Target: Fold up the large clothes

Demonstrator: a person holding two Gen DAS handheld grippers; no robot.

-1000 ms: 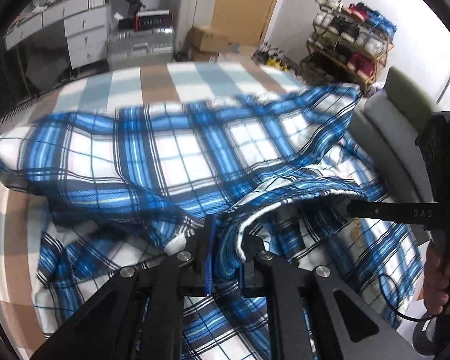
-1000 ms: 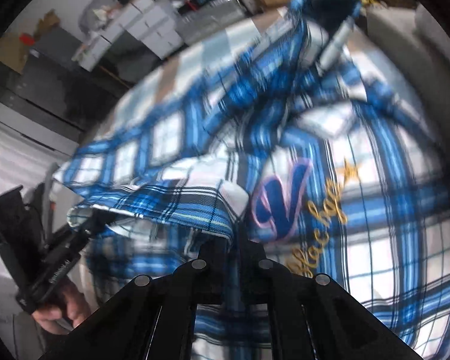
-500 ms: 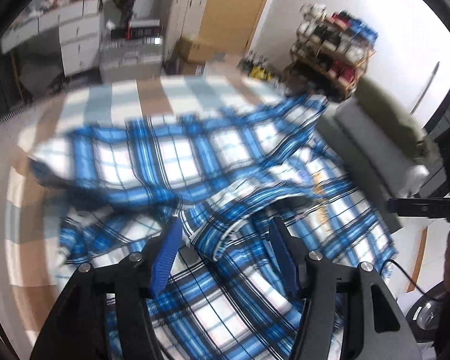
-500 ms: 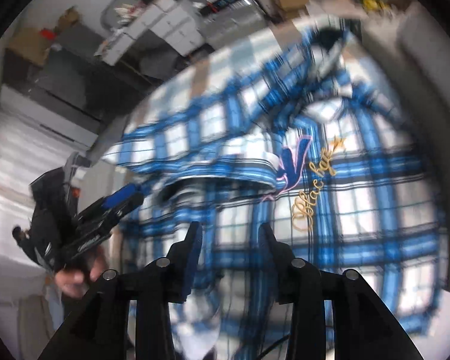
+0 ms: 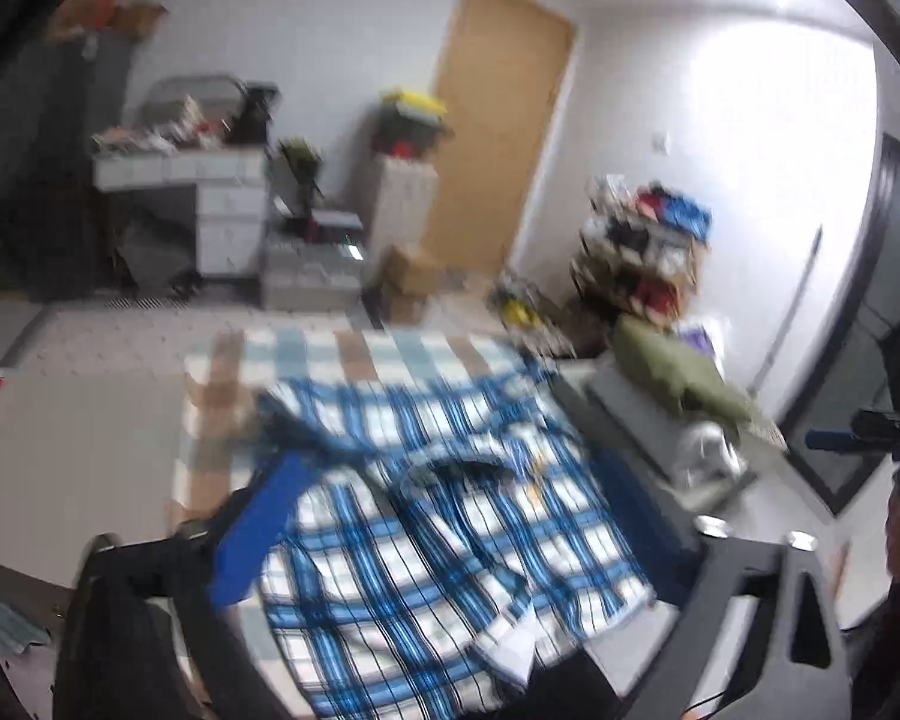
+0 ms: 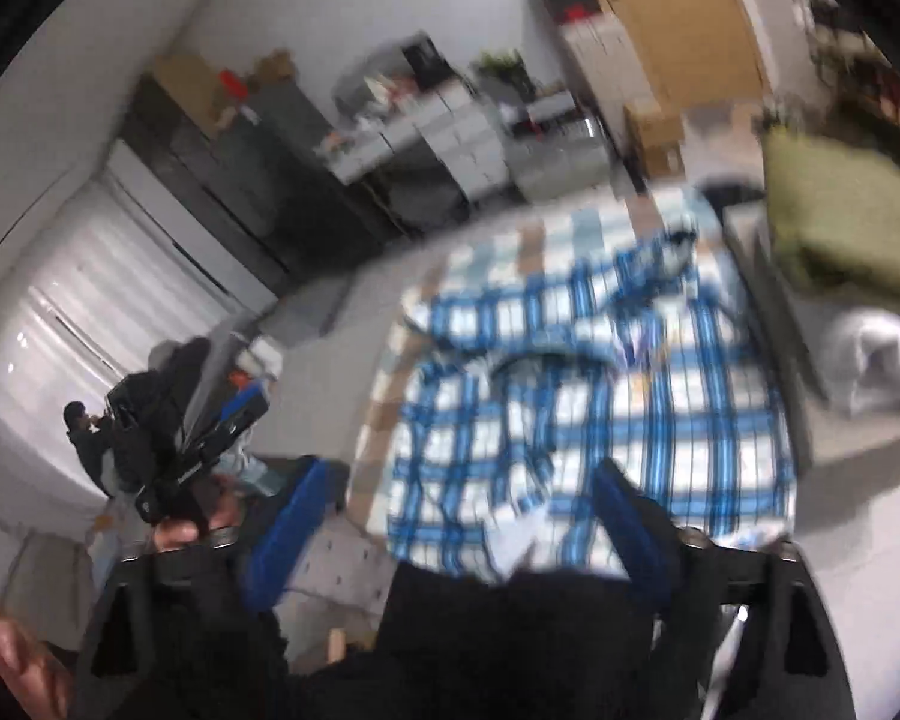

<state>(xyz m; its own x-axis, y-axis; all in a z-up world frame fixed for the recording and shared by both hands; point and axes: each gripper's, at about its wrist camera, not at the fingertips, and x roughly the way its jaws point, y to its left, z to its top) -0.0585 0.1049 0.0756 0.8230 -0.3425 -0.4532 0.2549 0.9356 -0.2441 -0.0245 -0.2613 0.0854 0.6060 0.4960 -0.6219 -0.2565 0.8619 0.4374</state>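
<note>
Now the plaid shirt [image 5: 450, 540] lies folded over on the checked bed cover [image 5: 342, 354], reaching its near edge. Both the left gripper [image 5: 450, 546] and right gripper [image 6: 456, 516] are opening wide, nothing between them. Best next: regrip a clean folded edge, both sides level.

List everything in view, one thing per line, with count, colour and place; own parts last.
plaid shirt: one, blue and white, spread on the bed.
bed cover: one, pale blue, tan and white checks, under the shirt.
door: one, light wood, back wall.
drawer desk: one, white, cluttered, left of the door.
shoe rack: one, full, right of the door.
cushion: one, olive green, on the grey sofa beside the bed.
left gripper: one, black, blue-padded fingers, opening, nothing between them.
right gripper: one, black, blue pads, opening, nothing between them.
</note>
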